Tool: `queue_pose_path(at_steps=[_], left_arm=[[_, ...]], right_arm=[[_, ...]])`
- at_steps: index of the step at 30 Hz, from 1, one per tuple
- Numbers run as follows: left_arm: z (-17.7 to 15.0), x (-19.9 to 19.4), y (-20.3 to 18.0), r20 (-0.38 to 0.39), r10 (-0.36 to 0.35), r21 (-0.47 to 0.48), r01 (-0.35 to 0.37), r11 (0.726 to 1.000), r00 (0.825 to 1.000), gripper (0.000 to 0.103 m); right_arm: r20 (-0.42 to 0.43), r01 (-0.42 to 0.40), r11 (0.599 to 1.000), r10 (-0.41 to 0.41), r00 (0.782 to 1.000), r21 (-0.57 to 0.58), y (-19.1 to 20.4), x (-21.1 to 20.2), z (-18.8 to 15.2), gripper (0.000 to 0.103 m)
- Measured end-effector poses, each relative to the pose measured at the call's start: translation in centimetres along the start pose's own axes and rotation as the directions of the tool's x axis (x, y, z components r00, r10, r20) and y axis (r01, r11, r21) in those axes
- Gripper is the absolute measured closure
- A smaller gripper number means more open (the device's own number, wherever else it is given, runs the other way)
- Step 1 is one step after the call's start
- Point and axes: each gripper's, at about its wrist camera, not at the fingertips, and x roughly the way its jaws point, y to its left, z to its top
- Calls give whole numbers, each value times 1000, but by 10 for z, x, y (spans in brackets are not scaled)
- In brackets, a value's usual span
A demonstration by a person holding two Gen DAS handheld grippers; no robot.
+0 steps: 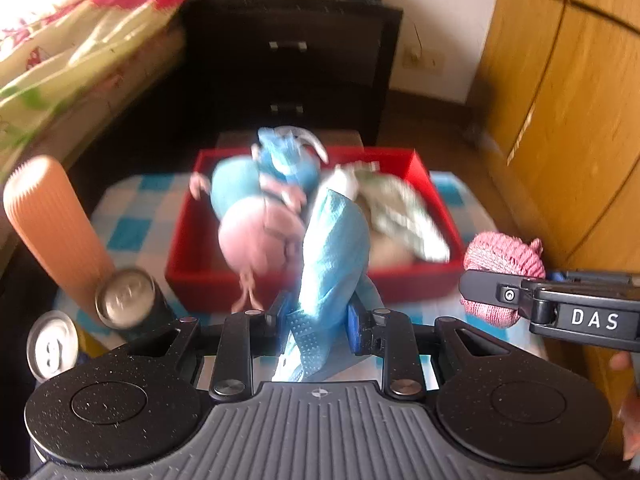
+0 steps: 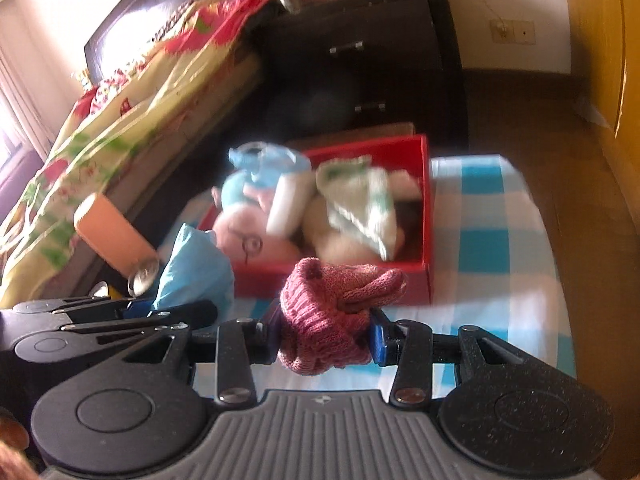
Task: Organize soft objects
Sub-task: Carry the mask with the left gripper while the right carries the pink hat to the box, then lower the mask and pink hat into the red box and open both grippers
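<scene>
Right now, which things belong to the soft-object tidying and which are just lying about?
Job: light blue cloth, pink knitted hat, red box, plush toy, green-white cloth.
Lying about: two drink cans, orange ribbed cylinder.

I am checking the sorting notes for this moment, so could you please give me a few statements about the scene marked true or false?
1. The left tongs grip a light blue cloth. True.
2. The right tongs are empty. False: they are shut on a pink knitted item.
3. The red box already holds plush toys. True.
4. The red box stands on bare wood. False: it stands on a blue and white checked cloth.
5. Two drink cans stand inside the box. False: they stand outside it.
</scene>
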Motion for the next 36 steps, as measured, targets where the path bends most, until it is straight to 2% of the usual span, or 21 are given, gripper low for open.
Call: queue_pose_path(at_steps=[5, 10, 16, 24, 26, 28, 30, 32, 36], left_arm=[[27, 0, 1, 48, -5, -33, 7, 999, 999, 74], [54, 10, -2, 87, -5, -45, 9, 999, 996, 74], [77, 26, -1, 121, 15, -48, -9, 999, 993, 71], [82, 57, 3, 88, 75, -49, -71, 996, 993, 69], [83, 62, 5, 87, 76, -50, -72, 996, 993, 63], [83, 62, 8, 102, 89, -55, -84, 995, 991, 49], [84, 62, 10, 110, 97, -55, -91, 994, 989, 43], [84, 61, 13, 110, 102, -71, -94, 993, 989, 43], [84, 54, 19, 112, 88, -92, -78, 993, 990, 42]], right_arm=[[74, 10, 1000, -12, 997, 16, -2, 0, 27, 84], [112, 29, 999, -32, 993, 30, -7, 10, 52, 84], [127, 50, 998, -52, 990, 25, -11, 29, 75, 84], [97, 57, 998, -58, 994, 12, -14, 71, 85, 83], [94, 61, 998, -62, 994, 20, -15, 77, 87, 80], [100, 70, 997, -72, 992, 22, -15, 80, 89, 72], [113, 67, 997, -71, 991, 33, -16, 81, 90, 60], [122, 64, 997, -68, 990, 35, -16, 82, 91, 57], [129, 66, 997, -72, 989, 49, -16, 81, 90, 57]])
